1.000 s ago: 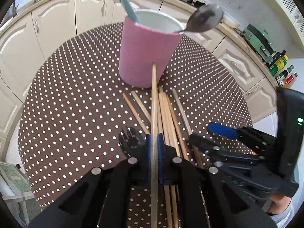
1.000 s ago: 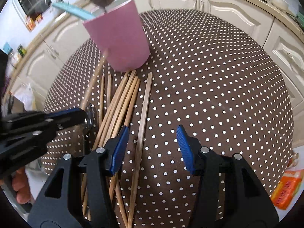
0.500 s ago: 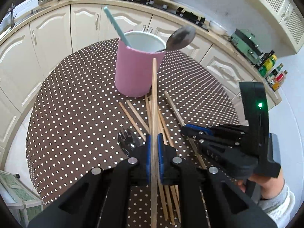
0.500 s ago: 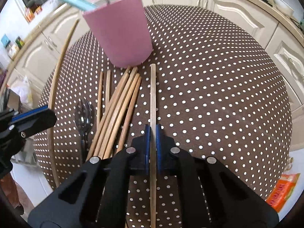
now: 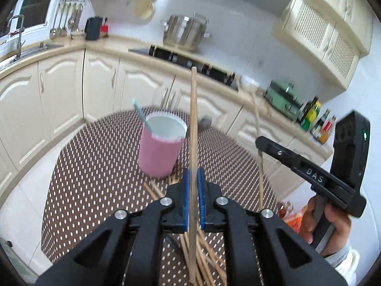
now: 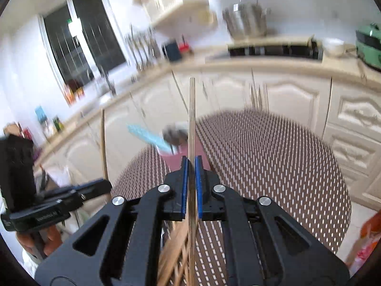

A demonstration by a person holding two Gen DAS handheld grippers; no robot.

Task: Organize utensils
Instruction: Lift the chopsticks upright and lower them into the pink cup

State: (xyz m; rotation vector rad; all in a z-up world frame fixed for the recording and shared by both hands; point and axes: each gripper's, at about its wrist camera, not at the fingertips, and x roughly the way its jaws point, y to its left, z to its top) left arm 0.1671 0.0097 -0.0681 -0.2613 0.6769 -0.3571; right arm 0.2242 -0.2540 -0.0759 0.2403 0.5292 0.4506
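Observation:
My left gripper [image 5: 193, 178] is shut on a wooden chopstick [image 5: 193, 119] that points up past the pink cup [image 5: 160, 155]. The cup stands on the brown polka-dot table [image 5: 95, 166] and holds a teal handle [image 5: 141, 116] and a blurred spoon [image 5: 205, 122]. My right gripper [image 6: 191, 166] is shut on a second chopstick [image 6: 191, 119], held above the table with the cup [image 6: 176, 160] partly hidden behind it. Each gripper shows in the other's view: the right gripper [image 5: 309, 176] on the right, the left gripper [image 6: 59, 205] on the left. Several loose chopsticks [image 5: 209, 257] lie below.
Cream cabinets [image 5: 59, 90] and a counter with a hob and a steel pot [image 5: 184, 33] curve around the table. Bottles [image 5: 319, 124] stand on the right counter. An orange packet [image 6: 369, 233] lies beyond the table's right edge. A hand [image 5: 331, 224] grips the right tool.
The right gripper closed on a chopstick lying on the table and lifted it. Both grippers rose and tilted upward, so the cup now sits lower and farther in both views.

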